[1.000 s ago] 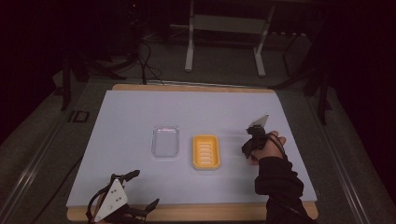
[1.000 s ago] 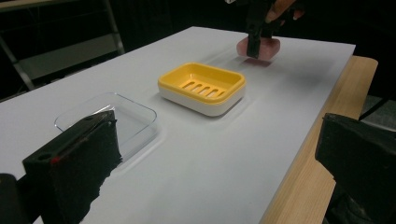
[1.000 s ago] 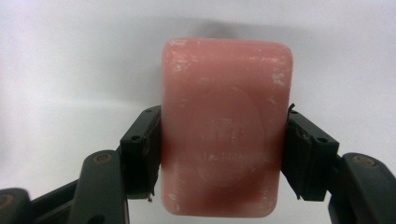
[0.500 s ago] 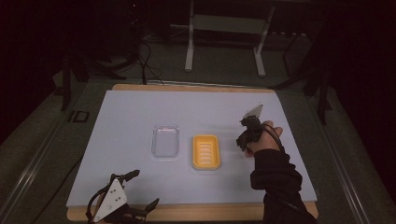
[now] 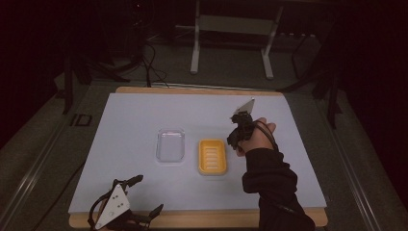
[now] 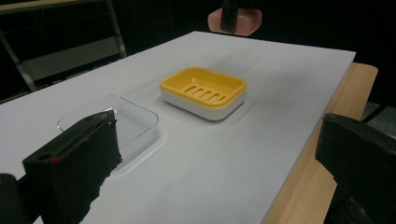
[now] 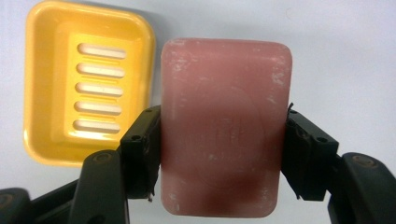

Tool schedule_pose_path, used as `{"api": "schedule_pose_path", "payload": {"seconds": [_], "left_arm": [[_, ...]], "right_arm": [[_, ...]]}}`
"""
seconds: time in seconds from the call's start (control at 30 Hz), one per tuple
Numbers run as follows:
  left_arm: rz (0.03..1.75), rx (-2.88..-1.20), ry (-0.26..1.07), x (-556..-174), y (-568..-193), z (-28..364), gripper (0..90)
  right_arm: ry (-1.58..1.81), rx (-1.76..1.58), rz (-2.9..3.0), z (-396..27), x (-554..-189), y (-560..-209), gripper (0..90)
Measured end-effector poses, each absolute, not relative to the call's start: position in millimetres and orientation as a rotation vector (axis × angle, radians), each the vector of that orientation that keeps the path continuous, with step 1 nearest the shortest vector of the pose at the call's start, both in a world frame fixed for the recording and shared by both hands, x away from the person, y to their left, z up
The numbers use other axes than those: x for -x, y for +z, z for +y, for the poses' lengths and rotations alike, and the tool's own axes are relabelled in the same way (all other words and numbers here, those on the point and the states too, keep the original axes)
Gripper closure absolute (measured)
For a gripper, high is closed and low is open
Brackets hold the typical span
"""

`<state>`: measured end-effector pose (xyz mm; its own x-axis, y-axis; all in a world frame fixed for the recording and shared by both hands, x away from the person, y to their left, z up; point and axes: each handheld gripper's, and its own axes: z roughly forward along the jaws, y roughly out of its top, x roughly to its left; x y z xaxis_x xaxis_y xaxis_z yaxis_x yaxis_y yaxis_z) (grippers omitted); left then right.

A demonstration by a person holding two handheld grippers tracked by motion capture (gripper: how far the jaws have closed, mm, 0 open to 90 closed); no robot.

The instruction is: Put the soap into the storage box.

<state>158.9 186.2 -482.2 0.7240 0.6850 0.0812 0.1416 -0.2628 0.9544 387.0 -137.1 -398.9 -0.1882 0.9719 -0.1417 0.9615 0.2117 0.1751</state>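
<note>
the right gripper (image 7: pixel 219 154) is clamped across the long sides of a pink rectangular bar of soap (image 7: pixel 225 126), lifted clear, with the yellow slotted plastic soap dish (image 7: pixel 88 93) just beside and below it. the bar looks stiff, light and likely slippery, so gripping mid-length suits it.

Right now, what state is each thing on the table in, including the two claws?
Pink soap bar: clamped in the right claw, held above the table.
Yellow soap dish: empty, upright.
Clear lid: lying beside the dish, apart from it.
Right claw: shut on the soap.
Left claw: open, holding nothing.
</note>
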Motion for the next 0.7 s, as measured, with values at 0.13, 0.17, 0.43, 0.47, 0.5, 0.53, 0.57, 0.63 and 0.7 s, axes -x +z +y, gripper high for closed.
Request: {"api": "schedule_pose_path", "payload": {"seconds": [0.13, 0.17, 0.43, 0.47, 0.5, 0.53, 0.57, 0.63, 0.7], "left_arm": [[0.653, -1.789, 0.595, -159, -482, 186, 0.3], [0.653, -1.789, 0.595, -159, -482, 186, 0.3], [0.65, -1.784, 0.592, -158, -482, 186, 0.3], [0.651, -1.783, 0.592, -158, -482, 186, 0.3], [0.651, -1.783, 0.592, -158, -482, 186, 0.3], [0.651, -1.783, 0.593, -158, -482, 186, 0.3], [0.65, -1.783, 0.594, -158, -482, 187, 0.3], [0.65, -1.782, 0.594, -158, -482, 187, 0.3], [0.644, -1.78, 0.599, -157, -482, 187, 0.3]], "right_arm": [[0.133, -1.83, 2.298, -124, -385, -395, 37.3], [0.143, -1.831, 2.305, -121, -385, -394, 37.3], [0.158, -1.813, 2.34, -98, -382, -401, 37.2], [0.181, -1.821, 2.334, -95, -382, -402, 37.2], [0.189, -1.818, 2.331, -92, -381, -404, 37.2], [0.194, -1.819, 2.327, -89, -381, -406, 37.2], [0.221, -1.829, 2.324, -86, -381, -407, 37.2], [0.247, -1.829, 2.326, -84, -380, -408, 37.2], [0.307, -1.872, 2.316, -80, -381, -414, 37.2]]}}
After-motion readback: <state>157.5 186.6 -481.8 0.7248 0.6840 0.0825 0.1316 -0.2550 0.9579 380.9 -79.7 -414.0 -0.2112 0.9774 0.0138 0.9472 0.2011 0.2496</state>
